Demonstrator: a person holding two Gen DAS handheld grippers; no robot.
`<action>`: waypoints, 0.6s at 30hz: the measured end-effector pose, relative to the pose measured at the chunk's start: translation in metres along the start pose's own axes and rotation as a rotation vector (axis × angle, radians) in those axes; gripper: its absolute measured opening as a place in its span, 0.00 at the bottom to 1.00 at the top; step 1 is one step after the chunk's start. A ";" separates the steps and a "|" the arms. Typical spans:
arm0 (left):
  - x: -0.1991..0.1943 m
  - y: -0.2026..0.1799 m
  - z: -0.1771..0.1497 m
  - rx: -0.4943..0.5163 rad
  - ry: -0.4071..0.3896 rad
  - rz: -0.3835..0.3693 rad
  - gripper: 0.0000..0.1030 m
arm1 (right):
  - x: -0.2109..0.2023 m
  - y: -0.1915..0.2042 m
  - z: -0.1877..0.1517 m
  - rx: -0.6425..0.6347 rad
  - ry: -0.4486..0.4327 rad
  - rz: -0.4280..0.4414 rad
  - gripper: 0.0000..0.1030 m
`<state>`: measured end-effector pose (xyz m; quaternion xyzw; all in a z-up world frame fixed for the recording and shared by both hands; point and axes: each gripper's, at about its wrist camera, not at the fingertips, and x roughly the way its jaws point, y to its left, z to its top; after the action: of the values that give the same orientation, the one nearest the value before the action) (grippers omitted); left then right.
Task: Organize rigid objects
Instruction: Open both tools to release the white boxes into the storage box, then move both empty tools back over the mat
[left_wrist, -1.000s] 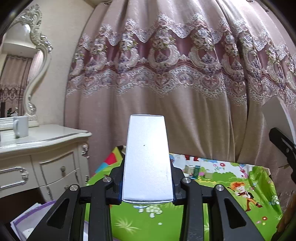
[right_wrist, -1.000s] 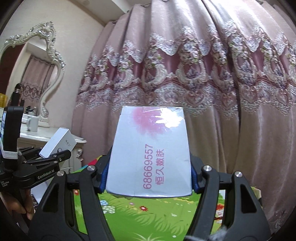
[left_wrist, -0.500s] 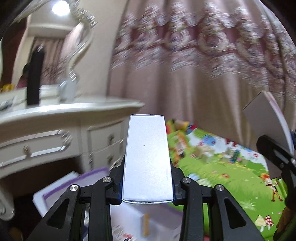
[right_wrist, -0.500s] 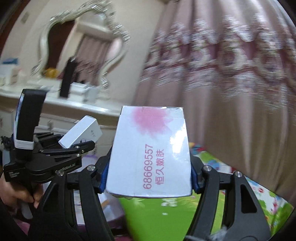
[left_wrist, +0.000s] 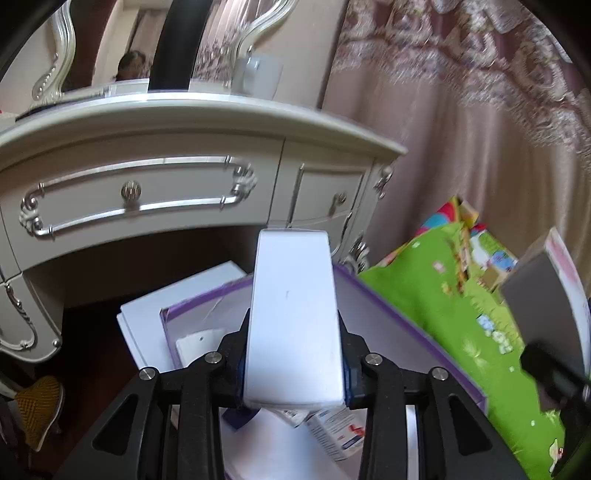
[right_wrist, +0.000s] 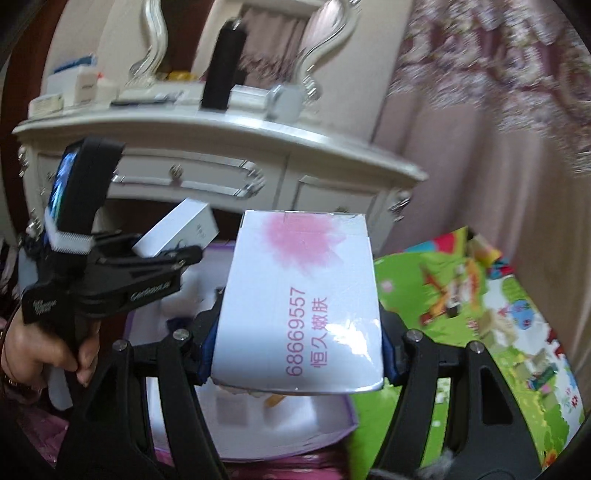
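A plain white box (left_wrist: 293, 314) sits between the blue pads of my left gripper (left_wrist: 293, 369), whose jaws are opening while the pads still touch the box. In the right wrist view the same left gripper (right_wrist: 184, 254) carries this small white box (right_wrist: 177, 230), with a hand (right_wrist: 33, 350) on its grip. My right gripper (right_wrist: 299, 354) is shut on a wider white box with a pink blot and pink print (right_wrist: 303, 295). Both boxes hang over an open purple-rimmed box (left_wrist: 406, 332) on the floor, which holds several small items.
A white dresser (left_wrist: 184, 147) with silver-trimmed drawers stands just behind the purple-rimmed box, with a mug (left_wrist: 258, 74) and a mirror on top. A green play mat (left_wrist: 443, 314) lies to the right, below a pink curtain (left_wrist: 480, 129). A yellow slipper (left_wrist: 40, 406) lies at lower left.
Both grippers swung down and leftward, from facing the curtain to facing the dresser and the purple-rimmed box. Each still carries its box.
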<state>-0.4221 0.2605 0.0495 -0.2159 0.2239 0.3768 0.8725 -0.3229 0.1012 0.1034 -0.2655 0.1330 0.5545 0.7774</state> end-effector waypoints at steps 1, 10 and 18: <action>0.007 0.000 0.000 0.011 0.032 0.017 0.58 | 0.007 0.002 -0.001 -0.004 0.023 0.014 0.71; 0.014 -0.015 -0.010 0.034 0.071 0.023 0.94 | -0.008 -0.019 -0.035 0.089 0.040 -0.024 0.89; 0.022 -0.087 -0.018 0.140 0.148 -0.129 0.95 | -0.028 -0.110 -0.104 0.383 0.180 -0.206 0.91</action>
<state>-0.3470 0.2093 0.0412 -0.1958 0.2990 0.2862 0.8890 -0.2212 -0.0057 0.0606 -0.1738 0.2766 0.4110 0.8511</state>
